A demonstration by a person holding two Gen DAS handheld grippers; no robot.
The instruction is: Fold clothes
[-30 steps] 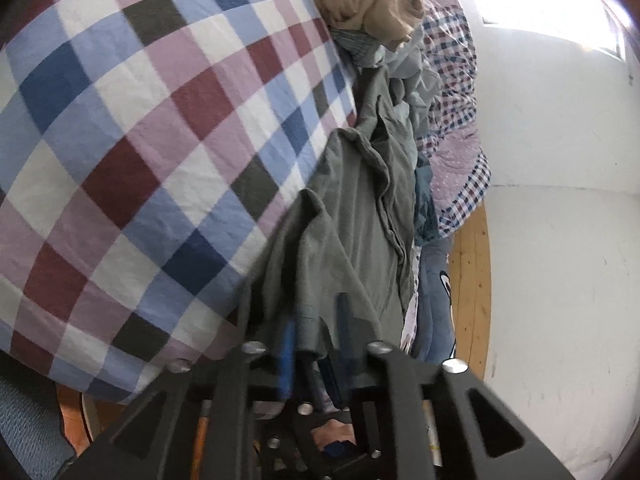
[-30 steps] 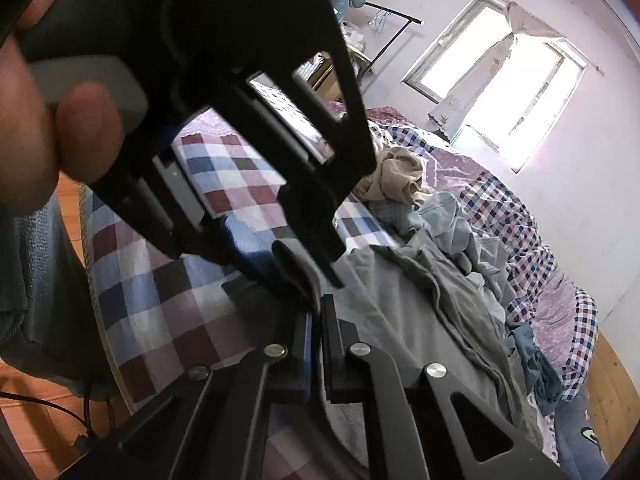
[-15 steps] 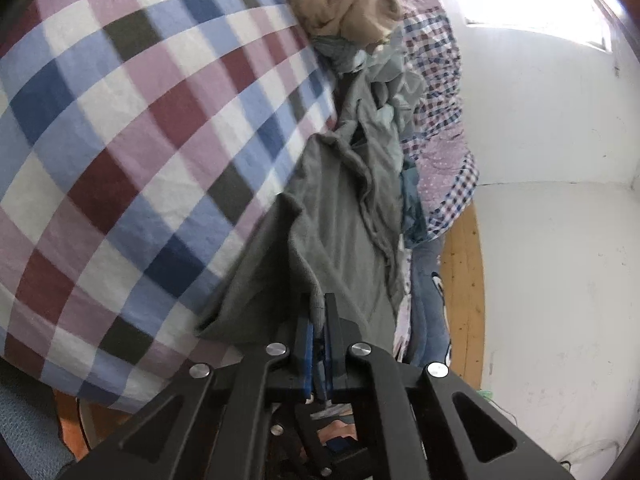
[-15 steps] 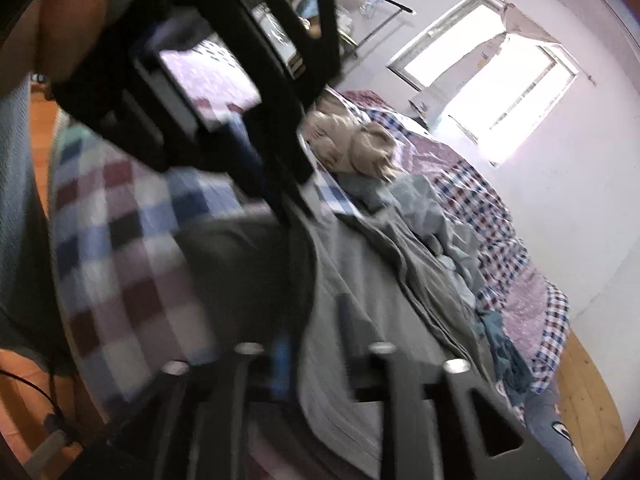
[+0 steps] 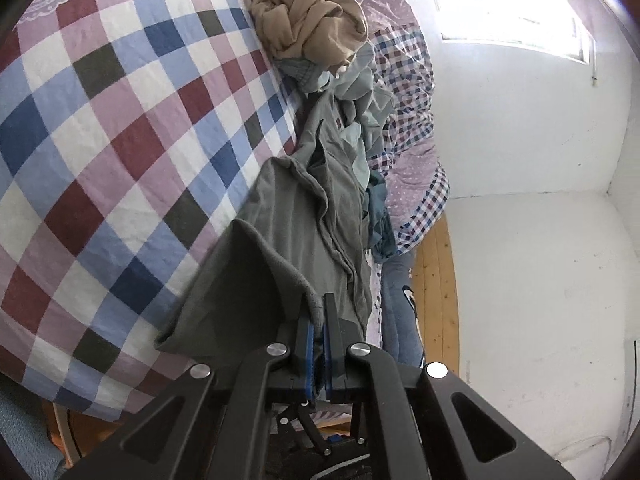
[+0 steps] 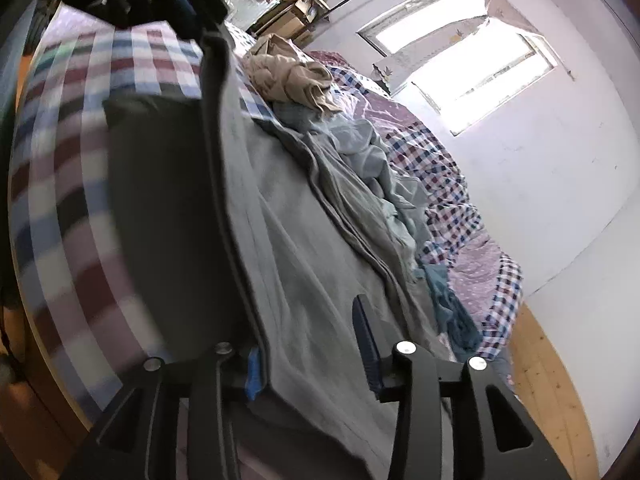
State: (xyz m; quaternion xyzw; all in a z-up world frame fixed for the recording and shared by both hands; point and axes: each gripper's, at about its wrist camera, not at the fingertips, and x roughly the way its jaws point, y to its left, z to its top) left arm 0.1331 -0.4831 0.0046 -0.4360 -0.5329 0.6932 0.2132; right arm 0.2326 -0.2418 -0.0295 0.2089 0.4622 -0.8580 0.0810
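Grey shirt [image 5: 304,216] lies stretched along the bed [image 5: 104,128] from 6 toward 12 o'clock in the left wrist view; it looks light, soft and floppy, so it'll sag and slip unless pinched at hem or corner. Left gripper [image 5: 319,312] is pressed together on a bunched edge of it; right gripper [image 6: 308,344] is opening, shirt draped between the jaws but not pinched. No containers here, only a tan clothes pile [image 5: 308,12] at 12 o'clock.
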